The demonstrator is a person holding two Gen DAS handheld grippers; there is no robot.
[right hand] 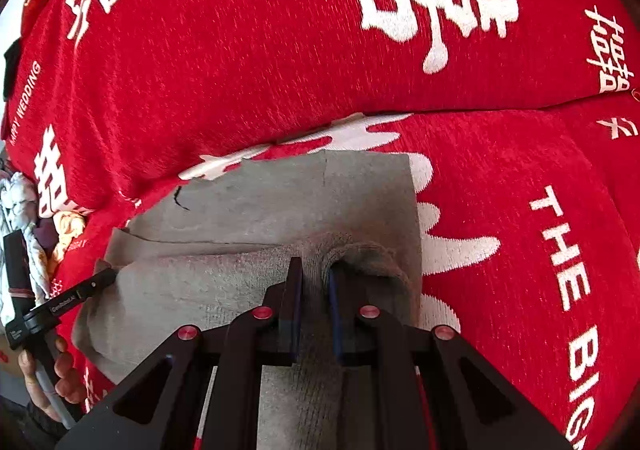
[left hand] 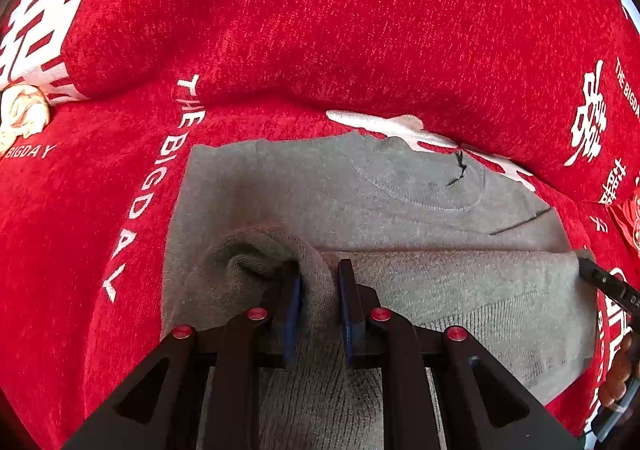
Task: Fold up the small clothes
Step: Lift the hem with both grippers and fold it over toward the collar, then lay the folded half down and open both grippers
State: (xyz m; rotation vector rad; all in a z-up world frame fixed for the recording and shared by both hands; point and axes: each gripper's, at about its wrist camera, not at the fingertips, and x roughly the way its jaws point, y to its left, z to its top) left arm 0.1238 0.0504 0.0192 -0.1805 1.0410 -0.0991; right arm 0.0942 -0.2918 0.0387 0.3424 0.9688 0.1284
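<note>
Red cover [left hand: 360, 30] with white lettering spreads over seat and back cushion, filling both views. Grey sweater [left hand: 400, 190] lies flat on the cover's seat part, collar toward the back cushion, near hem doubled up over the body. Left gripper [left hand: 319, 282] clenched on a bunched fold at the sweater's left near corner; right gripper [right hand: 315, 278] clenched likewise on the right near corner. Heap of pale clothes [right hand: 24, 218] left of the sweater, cut off at the frame edge. Gripper frames hide the sweater's nearest hem. Small dark mark near the collar, unreadable.
</note>
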